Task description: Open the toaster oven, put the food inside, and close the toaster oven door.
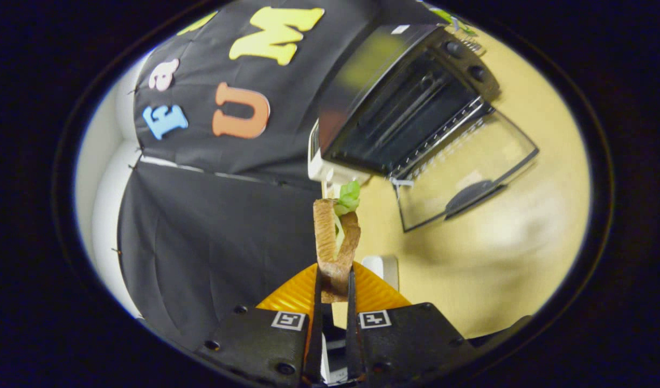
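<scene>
The pale yellow counter (523, 226) spreads to the right, beyond the fingers. On it, far and to the right, sits the toaster oven (400, 108), its glass door (464, 172) swung fully open onto the counter and its wire rack (443, 134) showing at the mouth. The gripper (334, 283) has both fingers clamped on a sandwich (335, 242), bread slices with green lettuce (349, 196) poking out, held in the air short of the oven.

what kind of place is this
Likely a staged kitchen booth: a toaster oven with its door open sits on a yellow counter, black cloth behind. The gripper is shut on a sandwich.
</scene>
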`<state>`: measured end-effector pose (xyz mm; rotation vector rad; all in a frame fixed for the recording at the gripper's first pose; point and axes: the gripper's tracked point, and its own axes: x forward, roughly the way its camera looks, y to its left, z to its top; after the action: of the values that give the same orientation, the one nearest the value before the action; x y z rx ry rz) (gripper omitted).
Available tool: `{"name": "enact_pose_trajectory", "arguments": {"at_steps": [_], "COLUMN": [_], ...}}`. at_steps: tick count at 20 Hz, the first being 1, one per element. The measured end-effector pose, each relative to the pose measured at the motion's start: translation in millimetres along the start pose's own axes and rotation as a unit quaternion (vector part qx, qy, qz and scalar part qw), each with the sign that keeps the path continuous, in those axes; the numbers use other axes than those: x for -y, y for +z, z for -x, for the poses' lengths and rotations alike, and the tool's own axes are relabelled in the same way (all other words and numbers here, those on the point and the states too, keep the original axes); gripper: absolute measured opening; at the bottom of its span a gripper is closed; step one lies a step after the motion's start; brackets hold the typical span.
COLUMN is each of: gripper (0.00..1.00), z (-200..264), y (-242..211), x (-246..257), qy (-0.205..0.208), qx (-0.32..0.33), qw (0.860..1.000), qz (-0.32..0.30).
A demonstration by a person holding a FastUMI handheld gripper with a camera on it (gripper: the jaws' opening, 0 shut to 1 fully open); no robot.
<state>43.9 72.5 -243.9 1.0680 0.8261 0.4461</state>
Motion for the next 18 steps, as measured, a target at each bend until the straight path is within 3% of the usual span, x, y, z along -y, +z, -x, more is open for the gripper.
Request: {"name": "enact_pose_trajectory", "arguments": {"at_steps": [4, 10, 18], "gripper": [0.23, 0.23, 0.25], "z": [3, -50, -98], "y": [66, 139, 188], "x": [23, 72, 88], "qy": [0.015, 0.018, 0.017], "qx": [0.099, 0.196, 0.273], "qw": [0.994, 0.975, 0.952], "qz": [-0.044, -0.099, -0.133]}}
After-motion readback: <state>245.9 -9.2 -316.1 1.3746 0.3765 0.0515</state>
